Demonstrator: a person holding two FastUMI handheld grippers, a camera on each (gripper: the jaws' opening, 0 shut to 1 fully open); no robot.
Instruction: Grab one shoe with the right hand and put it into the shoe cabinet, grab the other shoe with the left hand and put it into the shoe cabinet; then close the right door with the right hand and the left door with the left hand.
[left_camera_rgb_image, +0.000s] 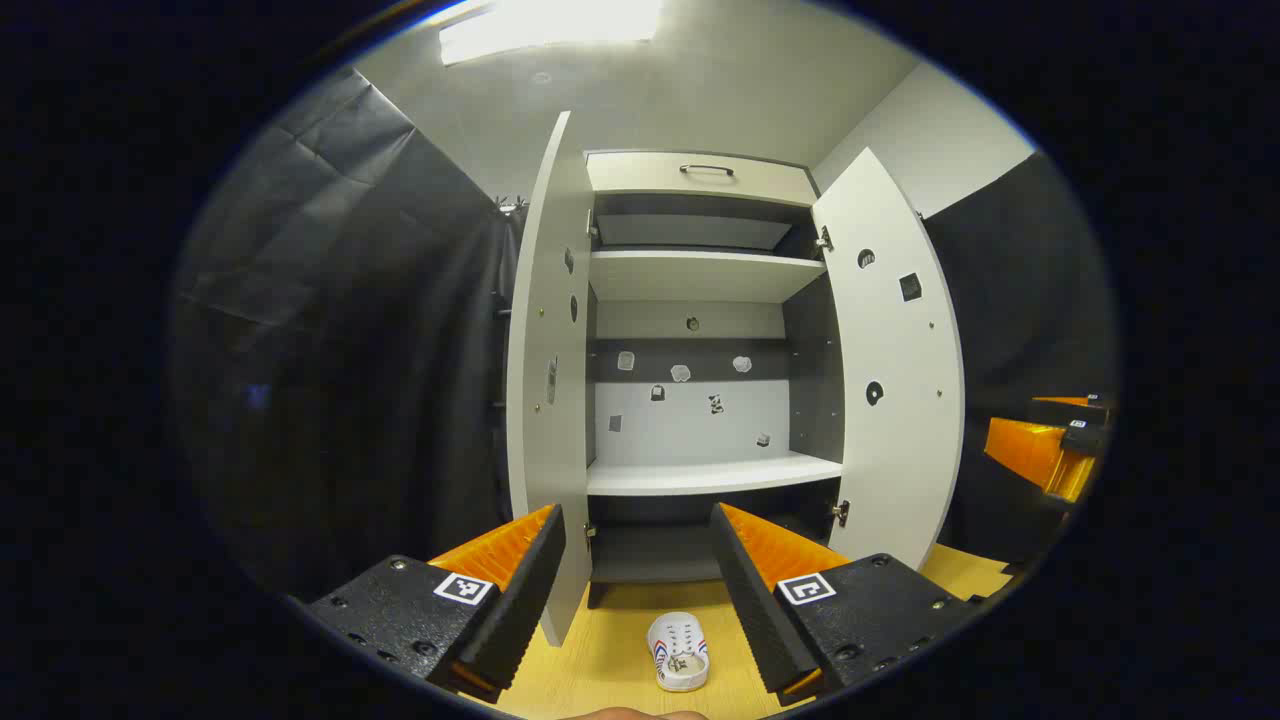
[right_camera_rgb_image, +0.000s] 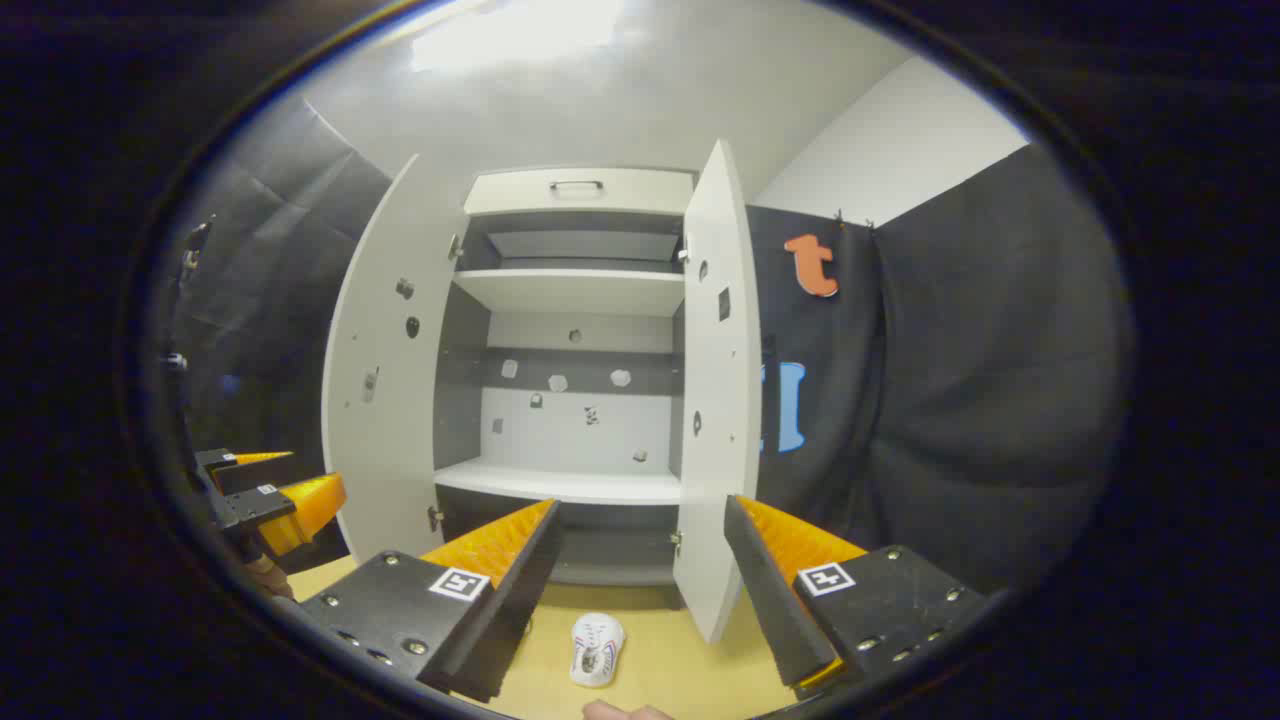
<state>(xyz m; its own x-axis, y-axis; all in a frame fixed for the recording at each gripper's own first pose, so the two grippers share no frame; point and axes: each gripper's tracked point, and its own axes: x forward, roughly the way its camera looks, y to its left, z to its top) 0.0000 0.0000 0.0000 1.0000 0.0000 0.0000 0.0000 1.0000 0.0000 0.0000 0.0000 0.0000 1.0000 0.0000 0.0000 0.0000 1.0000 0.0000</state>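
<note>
A white shoe (left_camera_rgb_image: 678, 652) with red and blue stripes lies on the yellow wooden floor in front of the shoe cabinet (left_camera_rgb_image: 700, 175), toe toward it. In the right gripper view a white shoe (right_camera_rgb_image: 597, 648) lies at the same kind of spot; I cannot tell whether it is the same one. Both cabinet doors, the left door (left_camera_rgb_image: 545, 350) and the right door (left_camera_rgb_image: 890, 380), stand wide open. The lower white shelf (left_camera_rgb_image: 710, 472) is bare. My left gripper (left_camera_rgb_image: 636, 515) is open above the shoe and holds nothing. My right gripper (right_camera_rgb_image: 641, 507) is open too, also above the floor.
The other gripper (left_camera_rgb_image: 1050, 450) hangs at the far right of the left gripper view. In the right gripper view the other gripper (right_camera_rgb_image: 265, 490) is at the far left. Black cloth walls flank the cabinet. The right door's edge (right_camera_rgb_image: 715, 400) juts toward my right gripper.
</note>
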